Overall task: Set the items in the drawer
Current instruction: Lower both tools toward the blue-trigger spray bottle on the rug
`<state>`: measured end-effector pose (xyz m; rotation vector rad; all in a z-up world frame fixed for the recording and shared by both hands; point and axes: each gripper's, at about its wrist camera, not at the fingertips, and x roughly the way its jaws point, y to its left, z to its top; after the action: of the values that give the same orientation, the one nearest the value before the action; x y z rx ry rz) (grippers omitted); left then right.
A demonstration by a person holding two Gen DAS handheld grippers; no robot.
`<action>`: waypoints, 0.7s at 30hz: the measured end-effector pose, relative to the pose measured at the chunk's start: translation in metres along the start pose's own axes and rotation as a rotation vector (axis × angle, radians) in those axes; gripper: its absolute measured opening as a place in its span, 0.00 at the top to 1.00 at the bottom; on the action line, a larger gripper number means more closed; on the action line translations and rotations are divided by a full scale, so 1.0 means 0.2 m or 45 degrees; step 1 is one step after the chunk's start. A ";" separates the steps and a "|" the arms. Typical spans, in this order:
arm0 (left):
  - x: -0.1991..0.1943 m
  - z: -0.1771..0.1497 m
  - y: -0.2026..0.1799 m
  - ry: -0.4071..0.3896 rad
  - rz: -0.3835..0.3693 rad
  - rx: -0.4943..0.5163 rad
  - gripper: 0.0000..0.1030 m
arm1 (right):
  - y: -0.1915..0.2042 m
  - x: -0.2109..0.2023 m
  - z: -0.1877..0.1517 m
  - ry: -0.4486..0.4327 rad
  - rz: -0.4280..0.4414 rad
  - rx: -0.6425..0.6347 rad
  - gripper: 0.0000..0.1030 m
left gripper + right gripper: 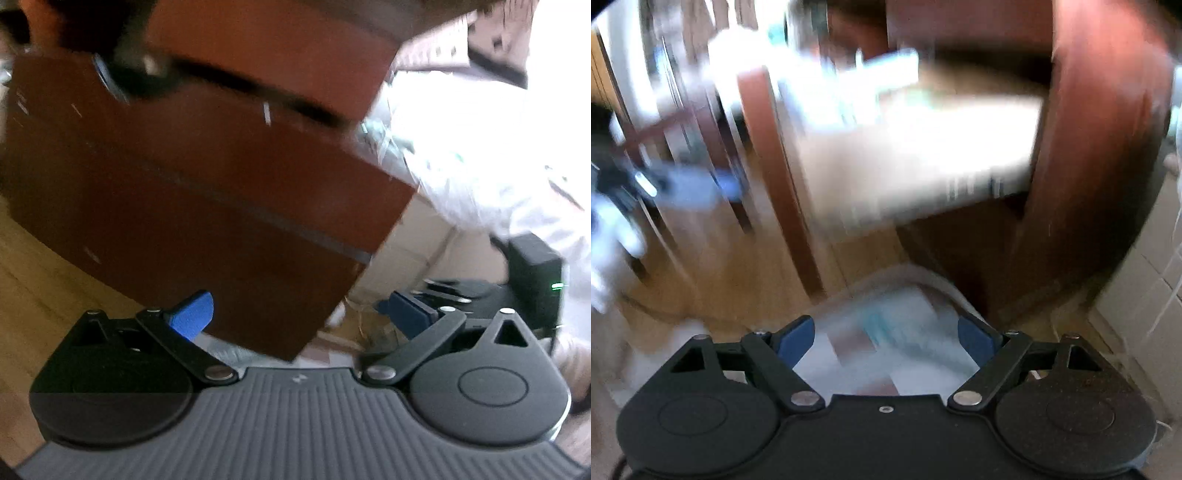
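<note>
Drawer (pixel 916 147) contents smeared by blur, unreadable

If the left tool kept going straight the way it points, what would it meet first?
Most likely the reddish-brown wooden cabinet: its front fills the view directly ahead of the open left tool. Motion blur makes depth uncertain.
</note>
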<state>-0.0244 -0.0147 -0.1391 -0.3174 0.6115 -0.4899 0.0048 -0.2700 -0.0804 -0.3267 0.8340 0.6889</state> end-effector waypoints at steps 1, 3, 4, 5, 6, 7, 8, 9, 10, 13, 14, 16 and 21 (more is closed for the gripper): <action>0.05 -0.02 0.03 0.042 -0.016 -0.008 0.00 | 0.03 0.06 -0.01 0.029 -0.015 -0.053 0.15; 0.12 -0.07 0.08 0.110 -0.025 -0.018 0.00 | 0.08 0.18 -0.03 0.084 -0.042 -0.159 0.16; 0.16 -0.09 0.12 0.142 0.012 -0.043 0.00 | 0.08 0.22 -0.05 0.104 -0.041 -0.170 0.16; 0.19 -0.11 0.15 0.174 0.049 -0.068 0.00 | 0.06 0.26 -0.07 0.095 -0.021 -0.136 0.16; 0.22 -0.13 0.19 0.204 0.083 -0.094 0.00 | 0.04 0.29 -0.08 0.085 0.000 -0.099 0.16; 0.24 -0.14 0.22 0.212 0.100 -0.137 0.00 | 0.01 0.34 -0.10 0.096 0.018 -0.058 0.15; 0.25 -0.15 0.25 0.221 0.116 -0.180 0.00 | 0.00 0.37 -0.13 0.116 0.006 -0.053 0.15; 0.26 -0.16 0.28 0.229 0.130 -0.219 0.00 | -0.01 0.41 -0.15 0.123 -0.017 -0.080 0.15; 0.28 -0.18 0.30 0.242 0.119 -0.227 0.00 | -0.01 0.44 -0.17 0.123 -0.046 -0.131 0.15; 0.36 -0.24 0.35 0.285 0.134 -0.247 0.00 | -0.05 0.55 -0.20 0.164 -0.087 -0.198 0.16; 0.40 -0.26 0.36 0.302 0.166 -0.250 0.00 | -0.07 0.58 -0.20 0.175 -0.083 -0.197 0.16; 0.48 -0.32 0.40 0.305 0.182 -0.278 0.00 | -0.10 0.65 -0.21 0.200 -0.061 -0.197 0.19; 0.73 -0.53 0.60 0.258 0.239 -0.565 0.00 | -0.24 0.82 -0.23 0.203 -0.062 -0.075 0.25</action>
<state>0.0542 -0.0060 -0.3402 -0.6294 0.9398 -0.2017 0.0891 -0.2584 -0.2355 -0.4581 0.9549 0.6486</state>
